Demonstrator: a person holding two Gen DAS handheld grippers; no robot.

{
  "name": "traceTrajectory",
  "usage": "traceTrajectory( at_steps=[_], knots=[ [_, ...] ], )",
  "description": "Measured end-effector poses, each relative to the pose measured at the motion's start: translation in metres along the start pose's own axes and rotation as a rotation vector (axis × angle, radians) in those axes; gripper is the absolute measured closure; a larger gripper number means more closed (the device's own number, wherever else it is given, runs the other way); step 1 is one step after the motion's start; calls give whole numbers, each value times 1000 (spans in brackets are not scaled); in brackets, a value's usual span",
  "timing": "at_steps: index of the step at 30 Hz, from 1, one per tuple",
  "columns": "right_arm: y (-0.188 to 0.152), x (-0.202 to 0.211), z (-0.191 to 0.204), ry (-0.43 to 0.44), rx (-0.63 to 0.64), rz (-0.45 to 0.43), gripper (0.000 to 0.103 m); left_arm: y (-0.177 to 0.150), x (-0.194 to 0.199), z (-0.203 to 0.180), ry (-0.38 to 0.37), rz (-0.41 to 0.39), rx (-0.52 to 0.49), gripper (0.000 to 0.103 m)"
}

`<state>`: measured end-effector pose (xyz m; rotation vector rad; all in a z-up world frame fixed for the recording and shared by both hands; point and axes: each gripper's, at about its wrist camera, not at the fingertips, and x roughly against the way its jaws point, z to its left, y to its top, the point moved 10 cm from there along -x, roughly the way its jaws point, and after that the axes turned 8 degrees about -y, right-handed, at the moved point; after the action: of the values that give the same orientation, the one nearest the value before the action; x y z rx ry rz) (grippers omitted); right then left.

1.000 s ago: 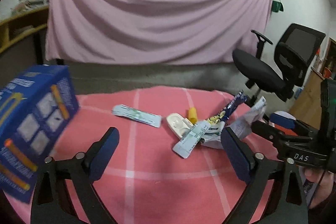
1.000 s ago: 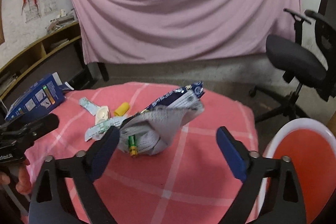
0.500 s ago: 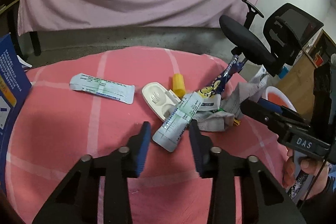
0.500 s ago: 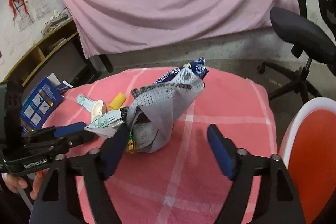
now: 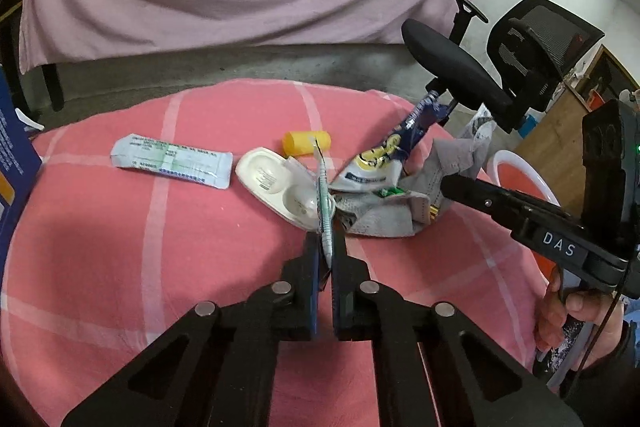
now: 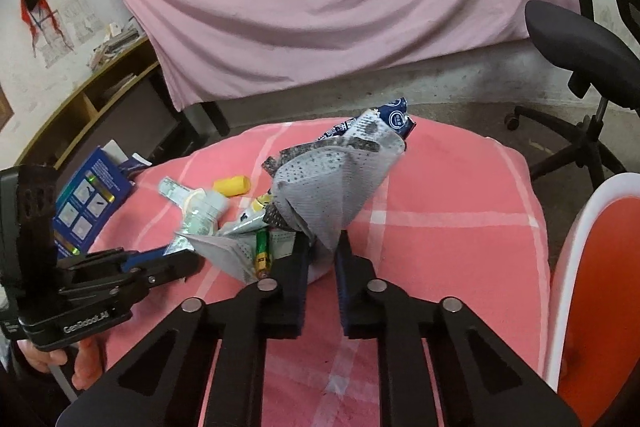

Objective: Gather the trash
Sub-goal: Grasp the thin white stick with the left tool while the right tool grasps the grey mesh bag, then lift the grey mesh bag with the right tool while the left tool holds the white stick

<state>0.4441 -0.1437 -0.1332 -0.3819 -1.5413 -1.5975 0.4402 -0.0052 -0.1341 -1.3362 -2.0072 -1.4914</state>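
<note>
Left hand-held gripper (image 5: 326,259) pinches a flimsy wrapper (image 5: 325,203) edge-on; right hand-held gripper (image 6: 322,259) clamps a soft, crumpled grey bag (image 6: 332,195) at its base.

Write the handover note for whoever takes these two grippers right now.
Left gripper: shut on the white-green flat sachet, held edge-on.
Right gripper: shut on the crumpled grey dotted paper towel.
On the pink checked cloth: second flat sachet, white plastic blister tray, yellow cap, blue-yellow snack wrapper, green battery.
Done: both pieces gripped.
Left: bin them, maybe in the orange tub; collect the rest.
</note>
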Motion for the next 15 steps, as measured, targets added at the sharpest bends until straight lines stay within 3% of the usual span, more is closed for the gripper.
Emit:
traceTrajectory(
  at_steps=[15],
  knots=[
    [3,43,14,-25,60,-166,98,-2,37,-12,16,-157,-31,100]
  ],
)
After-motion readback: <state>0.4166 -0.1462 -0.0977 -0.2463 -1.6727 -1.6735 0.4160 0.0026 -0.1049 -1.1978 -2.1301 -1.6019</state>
